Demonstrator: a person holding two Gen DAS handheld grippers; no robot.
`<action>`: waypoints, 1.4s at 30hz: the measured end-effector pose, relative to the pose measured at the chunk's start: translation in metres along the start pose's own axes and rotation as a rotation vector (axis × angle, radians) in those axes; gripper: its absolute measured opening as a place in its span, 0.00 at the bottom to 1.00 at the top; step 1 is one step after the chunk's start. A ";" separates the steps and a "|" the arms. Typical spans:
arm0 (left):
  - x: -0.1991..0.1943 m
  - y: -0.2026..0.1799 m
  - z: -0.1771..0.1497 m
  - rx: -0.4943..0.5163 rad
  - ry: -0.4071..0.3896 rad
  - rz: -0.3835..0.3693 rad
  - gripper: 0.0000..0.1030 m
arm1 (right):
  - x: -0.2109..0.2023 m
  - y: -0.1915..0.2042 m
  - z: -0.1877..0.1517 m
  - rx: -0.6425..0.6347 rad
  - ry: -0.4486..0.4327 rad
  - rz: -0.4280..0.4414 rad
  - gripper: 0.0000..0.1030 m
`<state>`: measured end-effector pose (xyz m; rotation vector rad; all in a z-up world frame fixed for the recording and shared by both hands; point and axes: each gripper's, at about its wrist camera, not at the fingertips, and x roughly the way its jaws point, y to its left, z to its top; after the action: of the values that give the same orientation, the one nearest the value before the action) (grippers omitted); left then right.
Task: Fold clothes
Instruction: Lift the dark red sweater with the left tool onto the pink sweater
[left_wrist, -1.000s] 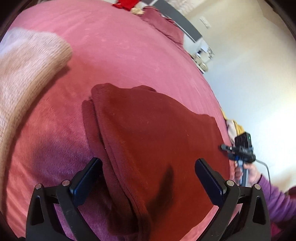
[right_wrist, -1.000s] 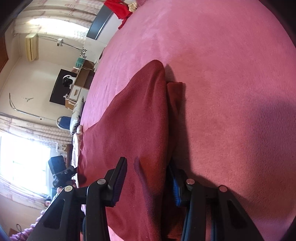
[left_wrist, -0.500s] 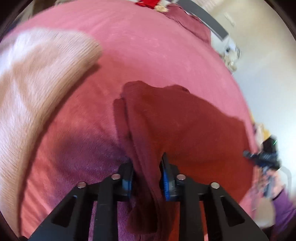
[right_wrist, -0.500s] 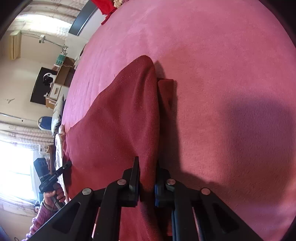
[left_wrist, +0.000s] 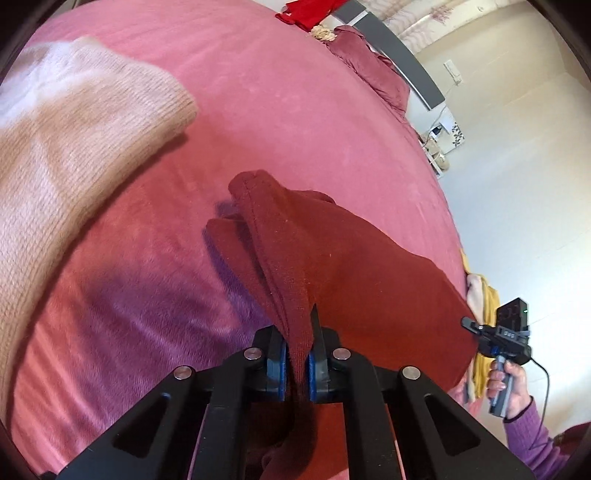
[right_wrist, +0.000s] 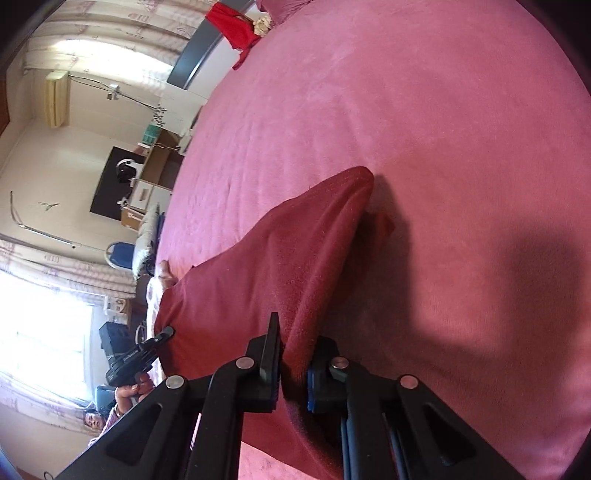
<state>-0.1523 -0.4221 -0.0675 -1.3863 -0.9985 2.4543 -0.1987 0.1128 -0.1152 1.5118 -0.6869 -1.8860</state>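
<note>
A dark red garment (left_wrist: 354, 273) lies on the pink bed cover (left_wrist: 295, 110). My left gripper (left_wrist: 297, 350) is shut on its near edge, and the cloth rises in a ridge from the jaws. In the right wrist view the same dark red garment (right_wrist: 266, 266) shows, and my right gripper (right_wrist: 293, 365) is shut on its other near edge, lifting it off the bed cover (right_wrist: 443, 147). The right gripper also shows at the right edge of the left wrist view (left_wrist: 476, 326). The left gripper also shows at the lower left of the right wrist view (right_wrist: 166, 332).
A pale pink knitted sweater (left_wrist: 74, 147) lies on the bed to the left. A bright red cloth (left_wrist: 310, 14) and a pillow (left_wrist: 369, 66) are at the bed's far end. Furniture and a window (right_wrist: 44, 332) stand beyond the bed's left side.
Both grippers were open over the garment's edge a second ago; both have closed on it and lifted the edge, so the cloth now stands in a ridge.
</note>
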 end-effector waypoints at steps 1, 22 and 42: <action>0.000 -0.001 -0.001 0.006 0.000 0.005 0.08 | 0.000 -0.004 -0.001 0.016 -0.002 -0.001 0.08; -0.166 -0.010 -0.048 -0.062 -0.328 -0.297 0.08 | -0.052 0.150 0.013 -0.160 -0.058 0.145 0.08; -0.319 0.282 -0.161 -0.506 -0.704 0.200 0.08 | 0.344 0.450 -0.013 -0.561 0.372 0.189 0.08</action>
<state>0.2082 -0.6995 -0.0721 -0.7056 -1.7964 3.0634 -0.1745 -0.4448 -0.0174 1.3159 -0.1048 -1.4345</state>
